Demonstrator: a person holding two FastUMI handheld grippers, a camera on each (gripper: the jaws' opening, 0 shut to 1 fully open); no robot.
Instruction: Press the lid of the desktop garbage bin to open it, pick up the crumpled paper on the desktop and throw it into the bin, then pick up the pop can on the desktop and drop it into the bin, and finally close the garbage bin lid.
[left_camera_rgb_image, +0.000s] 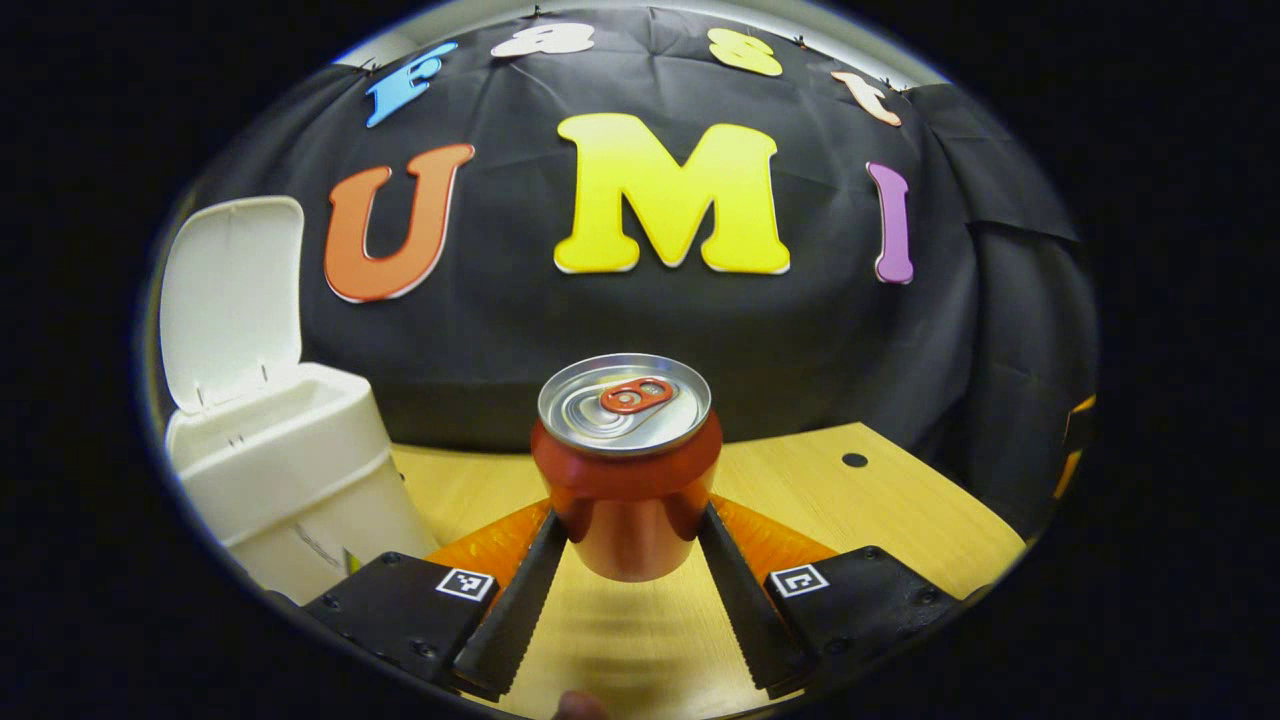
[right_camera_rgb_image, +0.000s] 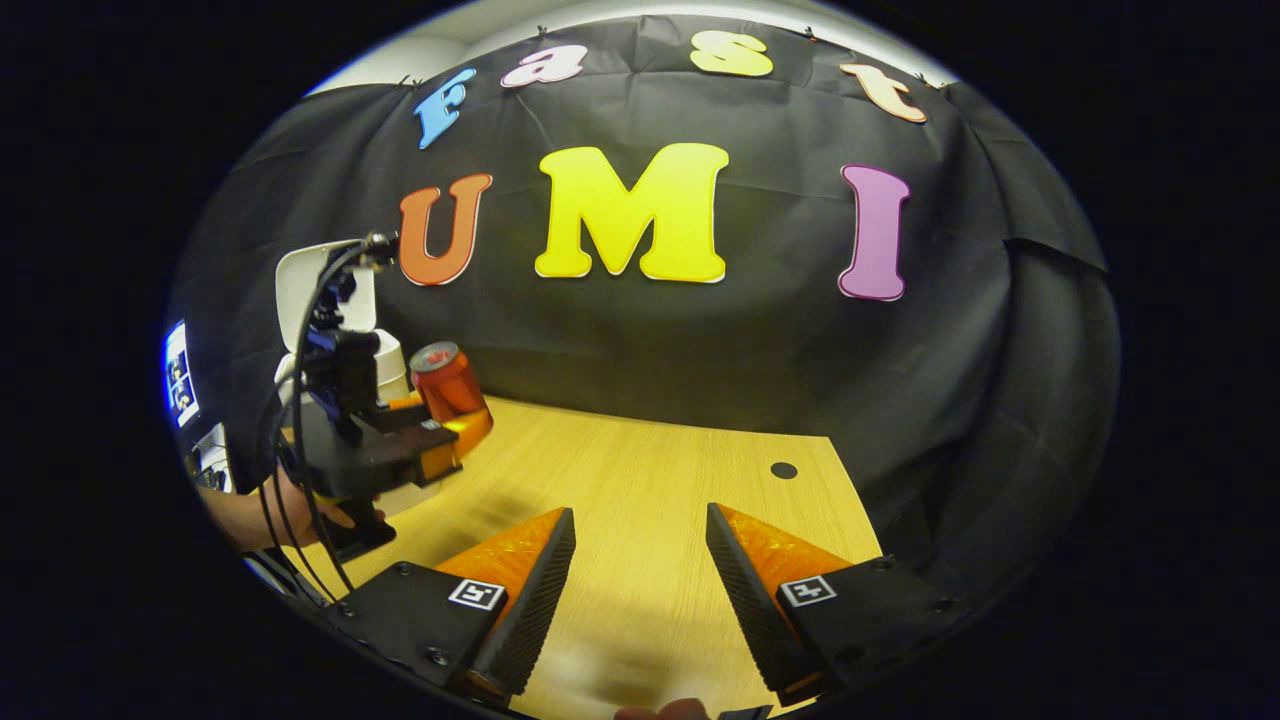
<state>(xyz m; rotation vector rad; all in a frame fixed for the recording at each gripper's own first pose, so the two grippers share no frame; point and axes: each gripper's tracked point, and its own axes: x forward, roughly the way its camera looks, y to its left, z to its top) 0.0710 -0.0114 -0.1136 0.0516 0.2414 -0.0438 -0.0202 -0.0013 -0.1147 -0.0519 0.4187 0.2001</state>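
Jaws of the left gripper (left_camera_rgb_image: 632, 530) were clenched on the can (left_camera_rgb_image: 627, 470), one finger pressed to each side of its lower body, while the jaws of the right gripper (right_camera_rgb_image: 640, 560) stood spread apart with nothing between them.

Largest in sight was the wooden table (left_camera_rgb_image: 880, 500). In the left gripper view it ran from about 8 o'clock round to 4 o'clock, bare except for a small dark hole (left_camera_rgb_image: 854, 460) at roughly 3 o'clock.

Next in size was the white bin (left_camera_rgb_image: 290, 470), at 9 o'clock in the left gripper view, with its lid (left_camera_rgb_image: 232, 300) tipped up and back so the mouth lay open. I judged the lid-pressing step done. What lay inside the bin was hidden by its wall, so I could not tell whether the crumpled paper was already in there; no paper lay on the stretch of table the pictures covered, which suggested that step was finished too.

The can sat at the centre of the left gripper view, upright, red with a silver top, and appeared lifted clear of the table. In the right gripper view it was at 9 o'clock, held just beside the bin.

Left to do, by my reckoning: carry the can over the bin's mouth, let it drop, then shut the lid.
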